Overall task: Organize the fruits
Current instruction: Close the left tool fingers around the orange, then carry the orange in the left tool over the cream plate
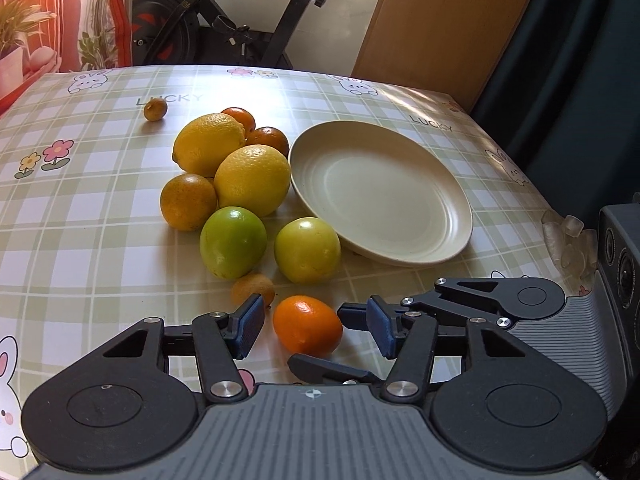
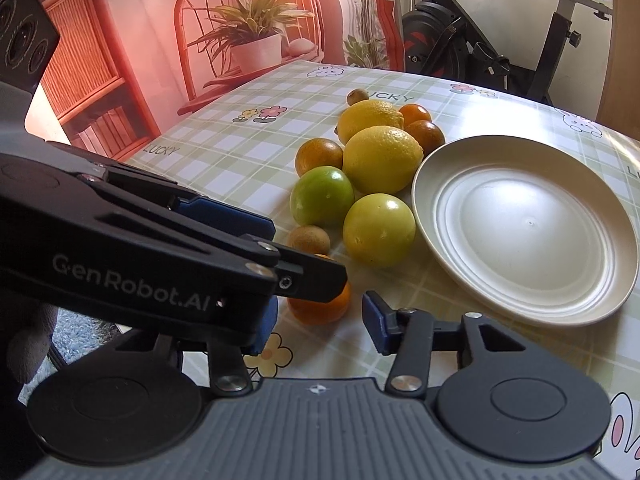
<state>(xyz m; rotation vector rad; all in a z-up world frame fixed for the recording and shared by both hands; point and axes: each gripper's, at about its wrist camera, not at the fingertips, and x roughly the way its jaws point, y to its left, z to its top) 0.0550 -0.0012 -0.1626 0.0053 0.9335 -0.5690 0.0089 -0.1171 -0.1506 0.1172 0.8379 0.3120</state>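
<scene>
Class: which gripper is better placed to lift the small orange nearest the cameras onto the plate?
Left. The small orange sits centred between the open pads of the left gripper; the right gripper has it off-centre, with the left gripper crossing in front.

Worktop point(image 1: 80, 216) under a glossy green-and-white check cloth printed with rabbits, flowers and "LUCKY". On it: cream plate point(image 1: 380, 192), bare, at right; just left of the plate, two lemons point(image 1: 252, 180), three small dark oranges point(image 1: 188, 202), two green fruits point(image 1: 233, 242), packed close. Nearer the camera, small brownish fruit point(image 1: 254, 288) and bright orange fruit point(image 1: 307, 325). Far left, apart from the rest, another small fruit point(image 1: 155, 109).
</scene>
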